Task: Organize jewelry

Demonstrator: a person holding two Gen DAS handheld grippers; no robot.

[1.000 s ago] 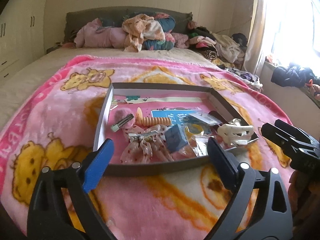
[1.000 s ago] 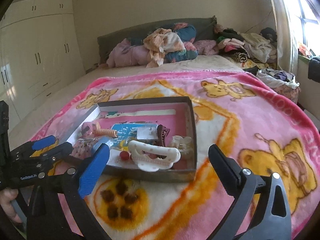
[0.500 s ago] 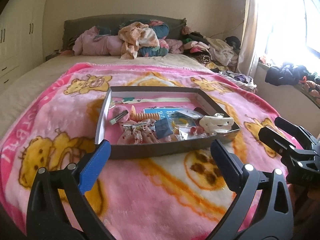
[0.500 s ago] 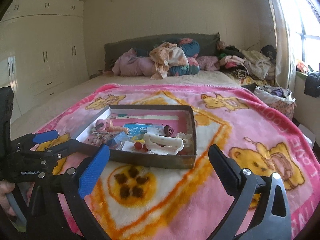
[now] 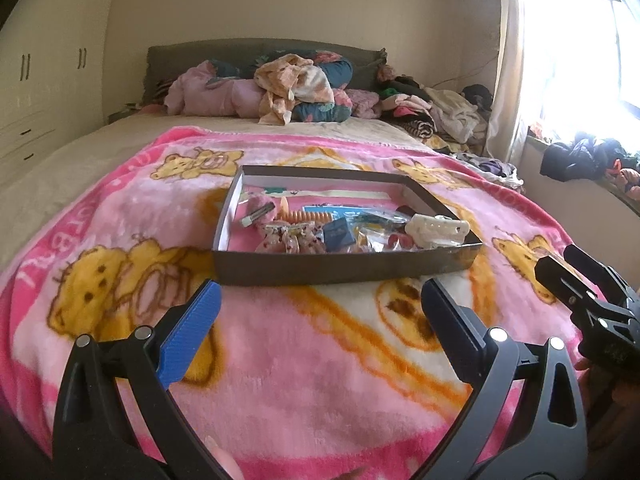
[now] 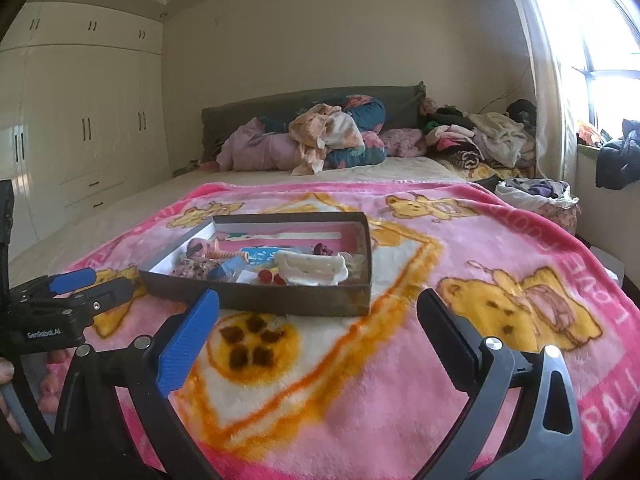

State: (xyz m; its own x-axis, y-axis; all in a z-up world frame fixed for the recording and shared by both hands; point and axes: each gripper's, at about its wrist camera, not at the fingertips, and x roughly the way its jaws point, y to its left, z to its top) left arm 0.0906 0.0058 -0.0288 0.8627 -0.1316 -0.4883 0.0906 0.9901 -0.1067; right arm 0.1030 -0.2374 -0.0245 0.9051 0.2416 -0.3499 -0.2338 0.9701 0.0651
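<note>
A shallow dark box [image 5: 344, 268] [image 6: 256, 300] lies on the pink bear blanket and holds hair clips and jewelry: a white claw clip [image 5: 438, 228] [image 6: 312, 266], an orange spiral tie [image 5: 316, 215], a bow clip [image 5: 290, 236] and a small blue card [image 5: 339, 234]. My left gripper [image 5: 320, 332] is open and empty, held back from the box's near wall. My right gripper [image 6: 318, 336] is open and empty, also short of the box. Each gripper shows at the edge of the other's view, the right one [image 5: 580, 292] and the left one [image 6: 76, 292].
The pink blanket [image 5: 320, 380] covers the near half of the bed. Piled clothes and pillows [image 5: 296, 88] lie at the headboard. More clothes [image 6: 492, 136] are heaped by the window on the right. Wardrobes [image 6: 80, 128] stand on the left.
Both grippers have pulled back and away from the box, which now looks smaller and farther. Both stayed open and empty.
</note>
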